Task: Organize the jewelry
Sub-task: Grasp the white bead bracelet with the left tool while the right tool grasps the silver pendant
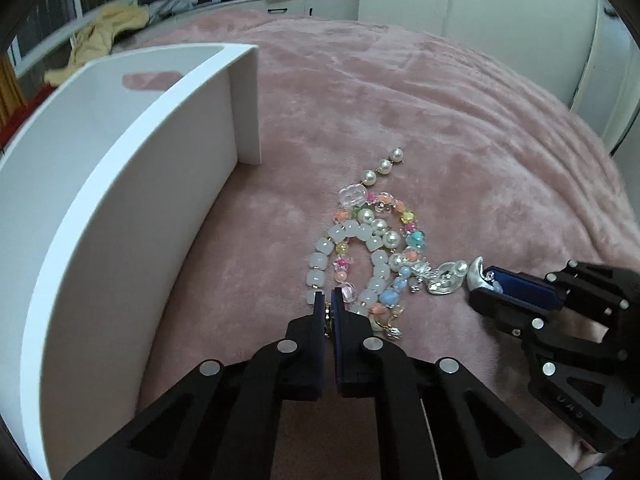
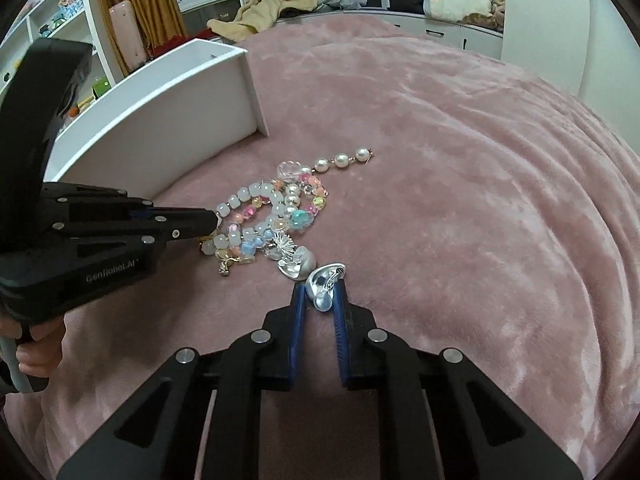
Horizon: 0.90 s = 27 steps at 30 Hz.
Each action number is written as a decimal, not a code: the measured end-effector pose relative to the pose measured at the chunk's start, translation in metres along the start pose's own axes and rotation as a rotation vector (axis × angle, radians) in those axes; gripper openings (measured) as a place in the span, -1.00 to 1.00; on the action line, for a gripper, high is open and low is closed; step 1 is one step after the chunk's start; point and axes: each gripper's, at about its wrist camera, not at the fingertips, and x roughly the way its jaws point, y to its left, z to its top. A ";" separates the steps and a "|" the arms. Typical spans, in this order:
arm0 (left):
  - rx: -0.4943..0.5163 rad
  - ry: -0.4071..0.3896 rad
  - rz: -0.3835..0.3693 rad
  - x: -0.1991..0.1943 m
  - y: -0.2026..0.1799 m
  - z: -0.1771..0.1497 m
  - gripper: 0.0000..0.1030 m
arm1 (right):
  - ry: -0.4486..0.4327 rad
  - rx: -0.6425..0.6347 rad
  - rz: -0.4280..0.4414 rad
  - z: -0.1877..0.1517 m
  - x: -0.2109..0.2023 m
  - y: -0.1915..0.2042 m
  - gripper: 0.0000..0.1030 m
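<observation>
A tangle of bead and pearl bracelets (image 1: 372, 240) lies on the pink blanket, also in the right wrist view (image 2: 276, 208). My left gripper (image 1: 329, 300) is shut on a small gold-and-dark piece of jewelry (image 1: 328, 314) at the near edge of the pile. My right gripper (image 2: 320, 292) is shut on a silver shell-shaped earring (image 2: 322, 280), just right of the pile; it shows in the left wrist view too (image 1: 478, 276). A second silver earring (image 2: 298, 266) lies beside it. A white open box (image 1: 132, 168) stands left of the pile.
The pink plush blanket (image 2: 460, 200) covers the whole bed. A yellow garment (image 2: 268, 8) lies at the far edge by the window. White shelves (image 2: 52, 20) and cabinets stand beyond the bed.
</observation>
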 end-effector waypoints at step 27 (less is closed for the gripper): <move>-0.052 -0.053 0.080 -0.011 0.013 0.010 -0.71 | 0.008 0.061 0.048 0.003 0.006 -0.008 -0.44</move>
